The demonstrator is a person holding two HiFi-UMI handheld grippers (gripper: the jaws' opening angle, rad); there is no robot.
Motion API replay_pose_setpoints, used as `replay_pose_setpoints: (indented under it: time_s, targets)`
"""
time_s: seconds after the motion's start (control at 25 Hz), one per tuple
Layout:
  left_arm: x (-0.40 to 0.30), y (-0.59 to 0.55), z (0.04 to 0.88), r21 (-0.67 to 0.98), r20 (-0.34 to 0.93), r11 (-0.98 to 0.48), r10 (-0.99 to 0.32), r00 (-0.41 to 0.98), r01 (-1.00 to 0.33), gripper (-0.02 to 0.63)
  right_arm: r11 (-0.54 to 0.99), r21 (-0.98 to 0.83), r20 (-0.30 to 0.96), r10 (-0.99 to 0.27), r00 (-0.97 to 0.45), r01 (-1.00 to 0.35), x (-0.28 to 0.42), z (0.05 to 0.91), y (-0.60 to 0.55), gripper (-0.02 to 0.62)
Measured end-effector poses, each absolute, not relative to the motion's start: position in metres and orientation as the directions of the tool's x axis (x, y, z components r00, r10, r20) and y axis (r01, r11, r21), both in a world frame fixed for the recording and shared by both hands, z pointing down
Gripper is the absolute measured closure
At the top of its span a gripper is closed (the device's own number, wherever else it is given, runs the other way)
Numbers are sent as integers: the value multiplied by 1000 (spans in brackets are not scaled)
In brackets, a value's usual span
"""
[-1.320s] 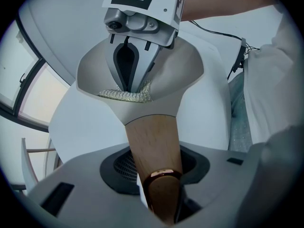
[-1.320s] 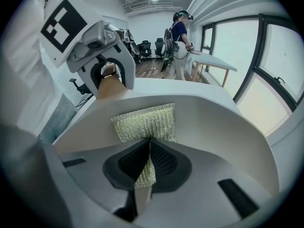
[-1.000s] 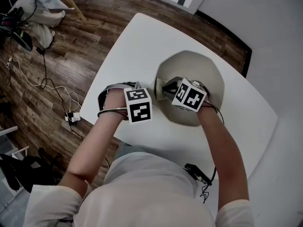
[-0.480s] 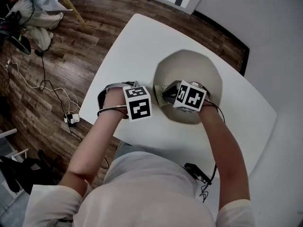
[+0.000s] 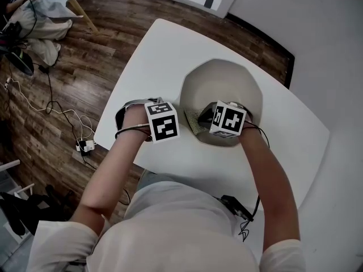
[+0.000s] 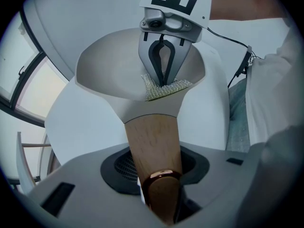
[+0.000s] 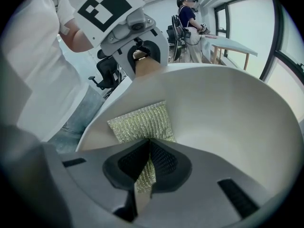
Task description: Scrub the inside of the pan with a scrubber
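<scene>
Head view: left tongs [image 6: 160, 192] vertical, clamped on pan handle [image 6: 152, 141]; right tongs [image 7: 149, 148] slanted, clamped on scrubber [image 7: 142, 121].

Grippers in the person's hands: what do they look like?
The left gripper and right gripper are grey plastic with dark meshed pads. Each carries a white cube with black square markers, and black cables run off. The person wears a white short-sleeved shirt.

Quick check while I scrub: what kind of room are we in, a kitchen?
Probably not; it looks like an office or lab. The pan sits on a white table, cables trail over the wood floor, and office chairs stand behind.
</scene>
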State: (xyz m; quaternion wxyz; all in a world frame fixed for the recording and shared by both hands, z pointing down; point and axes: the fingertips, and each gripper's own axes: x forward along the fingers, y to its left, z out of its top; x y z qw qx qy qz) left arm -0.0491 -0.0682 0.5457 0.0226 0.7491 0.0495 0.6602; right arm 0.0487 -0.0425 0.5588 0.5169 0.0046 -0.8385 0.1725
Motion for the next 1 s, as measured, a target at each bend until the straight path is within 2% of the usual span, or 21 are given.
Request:
replay_pose_setpoints:
  time_s: [0.44, 1.0]
  targets:
    - [-49, -65, 546, 116, 985, -993, 118, 124, 27, 443, 920, -334, 879, 225, -422, -206, 68, 559, -24, 572]
    - [-49, -65, 549, 128, 984, -992, 129, 123, 13, 451, 916, -343, 919, 282, -276, -207, 97, 558, -4, 572]
